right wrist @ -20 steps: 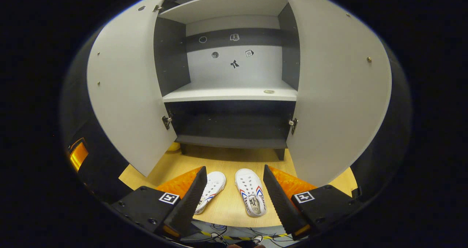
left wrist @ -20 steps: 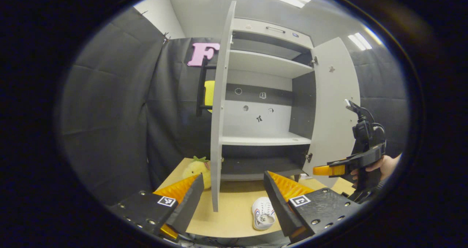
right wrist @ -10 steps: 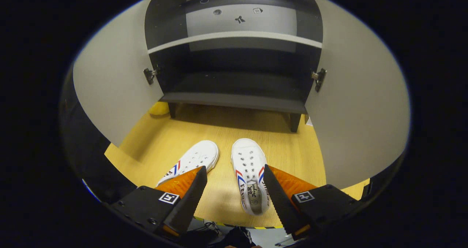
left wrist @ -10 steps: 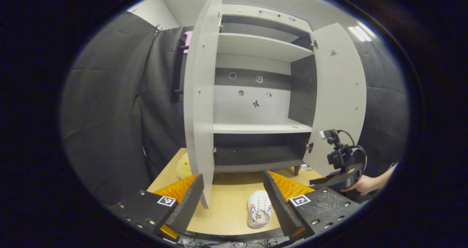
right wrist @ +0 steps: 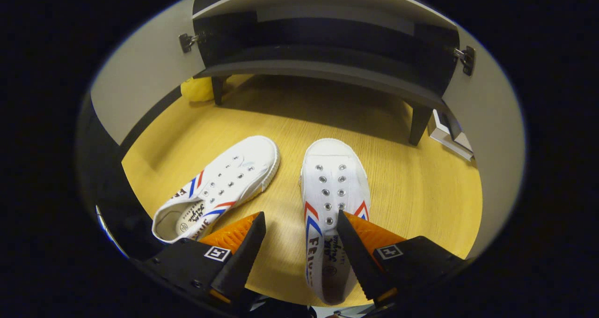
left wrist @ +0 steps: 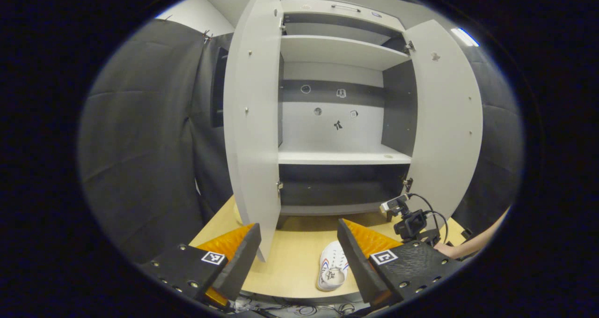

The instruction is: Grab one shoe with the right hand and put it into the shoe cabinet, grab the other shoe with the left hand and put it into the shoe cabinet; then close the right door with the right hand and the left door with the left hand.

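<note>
Two white shoes with red and blue stripes lie on the wooden tabletop (right wrist: 398,187) in the right gripper view. The right shoe (right wrist: 331,201) points at the cabinet; the left shoe (right wrist: 220,187) is angled beside it. My right gripper (right wrist: 299,243) is open just above the right shoe's heel end, its right finger over the shoe's side, not gripping. In the left gripper view, my left gripper (left wrist: 297,247) is open and held back from the table. The grey shoe cabinet (left wrist: 341,156) stands with both doors (left wrist: 250,121) open. One shoe (left wrist: 331,272) lies ahead.
A yellow plush toy (right wrist: 197,88) lies by the cabinet's left leg (right wrist: 216,89). A small white box (right wrist: 449,140) sits behind the right leg (right wrist: 418,126). The right door (left wrist: 447,116) stands open, with the other gripper and a hand (left wrist: 416,224) below it.
My right gripper has dropped and moved in close over the right shoe; the shoes loom larger. The left gripper view has swung so both cabinet doors show more fully.
</note>
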### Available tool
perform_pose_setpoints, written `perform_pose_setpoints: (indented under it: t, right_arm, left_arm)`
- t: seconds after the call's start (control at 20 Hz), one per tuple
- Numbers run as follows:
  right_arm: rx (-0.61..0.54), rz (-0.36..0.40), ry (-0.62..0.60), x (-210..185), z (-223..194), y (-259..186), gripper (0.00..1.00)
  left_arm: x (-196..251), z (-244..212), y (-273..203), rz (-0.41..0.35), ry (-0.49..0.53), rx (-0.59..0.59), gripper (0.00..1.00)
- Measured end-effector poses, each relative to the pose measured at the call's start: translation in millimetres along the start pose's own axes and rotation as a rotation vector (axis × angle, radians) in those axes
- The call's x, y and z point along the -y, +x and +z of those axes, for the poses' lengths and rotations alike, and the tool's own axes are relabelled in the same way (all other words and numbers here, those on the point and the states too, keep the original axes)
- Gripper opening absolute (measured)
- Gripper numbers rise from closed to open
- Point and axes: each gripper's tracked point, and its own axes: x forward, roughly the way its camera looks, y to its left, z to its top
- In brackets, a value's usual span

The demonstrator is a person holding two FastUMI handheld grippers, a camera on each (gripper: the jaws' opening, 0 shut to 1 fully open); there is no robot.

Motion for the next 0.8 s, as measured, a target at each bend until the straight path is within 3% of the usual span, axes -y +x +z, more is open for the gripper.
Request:
perform_pose_setpoints:
  t: [0.05, 0.25, 0.4, 0.45, 0.6, 0.65, 0.75, 0.8]
  right_arm:
    - [-0.01, -0.01, -0.016, 3, -1, 3, 0.92]
    - [-0.022, -0.066, -0.068, 12, -4, 9, 0.87]
    - [0.008, -0.137, -0.139, 23, -4, 10, 0.43]
    - [0.008, -0.153, -0.171, 23, -6, 11, 0.33]
    - [-0.01, -0.237, -0.318, 25, -6, 18, 0.36]
    - [-0.014, -0.268, -0.353, 21, -7, 8, 0.25]
    - [0.0, -0.289, -0.365, 19, -5, 5, 0.24]
    - [-0.007, -0.28, -0.358, 19, -4, 7, 0.1]
  left_arm:
    - [0, 0, -2, 0.007, 0.002, 0.001, 0.96]
    - [-5, -6, -6, 0.03, -0.011, -0.003, 0.96]
    - [-8, -5, -7, 0.043, -0.022, -0.002, 0.96]
    - [-9, -5, -8, 0.044, -0.024, 0.001, 0.96]
    - [-8, -5, -10, 0.04, -0.017, 0.005, 0.94]
    - [-8, -5, -11, 0.038, -0.014, 0.006, 0.94]
    - [-7, -3, -11, 0.038, -0.01, 0.007, 0.94]
    - [-6, -3, -11, 0.036, -0.009, 0.01, 0.96]
